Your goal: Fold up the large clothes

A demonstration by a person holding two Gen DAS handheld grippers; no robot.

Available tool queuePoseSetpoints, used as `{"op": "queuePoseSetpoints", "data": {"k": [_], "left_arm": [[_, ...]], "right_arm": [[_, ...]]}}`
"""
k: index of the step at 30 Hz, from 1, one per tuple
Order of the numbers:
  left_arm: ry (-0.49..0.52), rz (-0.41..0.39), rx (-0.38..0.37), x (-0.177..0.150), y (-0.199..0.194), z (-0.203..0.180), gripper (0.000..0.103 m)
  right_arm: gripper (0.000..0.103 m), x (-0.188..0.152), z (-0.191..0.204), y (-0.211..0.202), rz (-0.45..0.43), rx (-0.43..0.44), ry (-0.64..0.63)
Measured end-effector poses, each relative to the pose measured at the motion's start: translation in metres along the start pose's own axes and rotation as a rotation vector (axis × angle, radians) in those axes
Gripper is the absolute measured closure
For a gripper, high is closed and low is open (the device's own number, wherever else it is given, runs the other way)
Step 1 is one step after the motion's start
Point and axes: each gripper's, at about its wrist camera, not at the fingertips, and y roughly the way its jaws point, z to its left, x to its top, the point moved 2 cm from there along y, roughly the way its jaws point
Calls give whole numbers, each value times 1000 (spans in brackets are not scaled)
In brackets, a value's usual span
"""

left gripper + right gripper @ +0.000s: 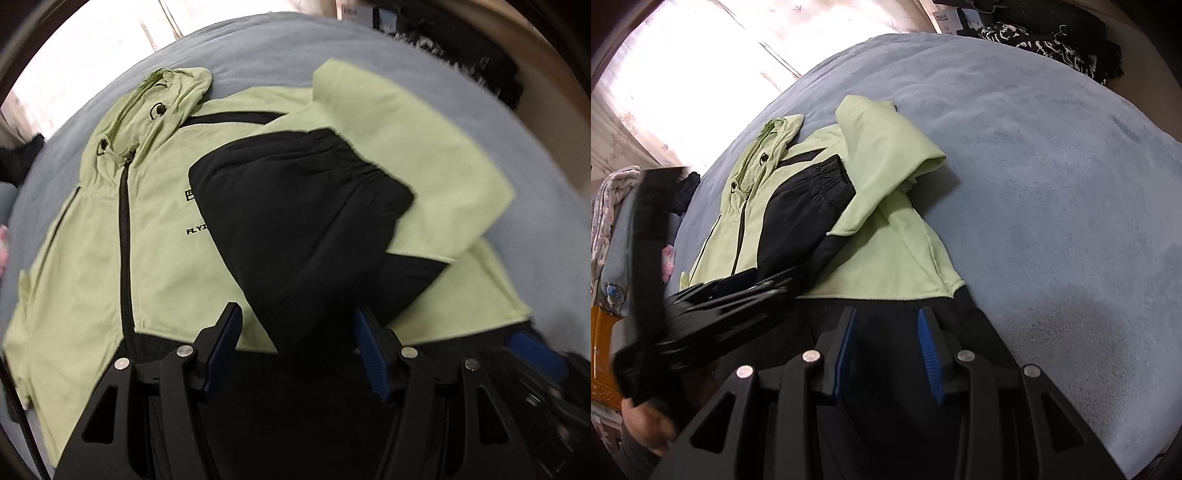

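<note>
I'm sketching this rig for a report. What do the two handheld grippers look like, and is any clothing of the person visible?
Both are alike: the left gripper and right gripper have matte black linkage arms with triangular cutouts, round silver pivot pins and ribbed blue pads lining the fingers. No cables or markings are visible. Part of a hand shows in the right wrist view; any sleeve is too dark to make out.

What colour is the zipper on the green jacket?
Black. The zipper on the jacket shows best in the left wrist view.
</note>
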Motion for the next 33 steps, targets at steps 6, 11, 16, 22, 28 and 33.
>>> {"op": "queuePoseSetpoints", "data": {"k": [6, 11, 16, 22, 28, 33], "left_arm": [[19, -56, 94, 16, 4, -2, 62], [-68, -185, 135, 34, -20, 26, 95], [-291, -340, 158, 36, -67, 90, 95], [-674, -179, 29, -22, -39, 203, 82], [-961, -99, -100, -90, -11, 264, 62], [-889, -106, -31, -92, -20, 268, 62]], "right_arm": [[69, -1, -3, 3, 5, 7, -5], [69, -2, -3, 1, 4, 5, -6], [69, -4, -2, 3, 3, -9, -15], [69, -6, 4, 4, 5, -21, -30], [69, -8, 13, 7, 20, -7, -45], [69, -8, 25, 9, 33, 5, -74]]}}
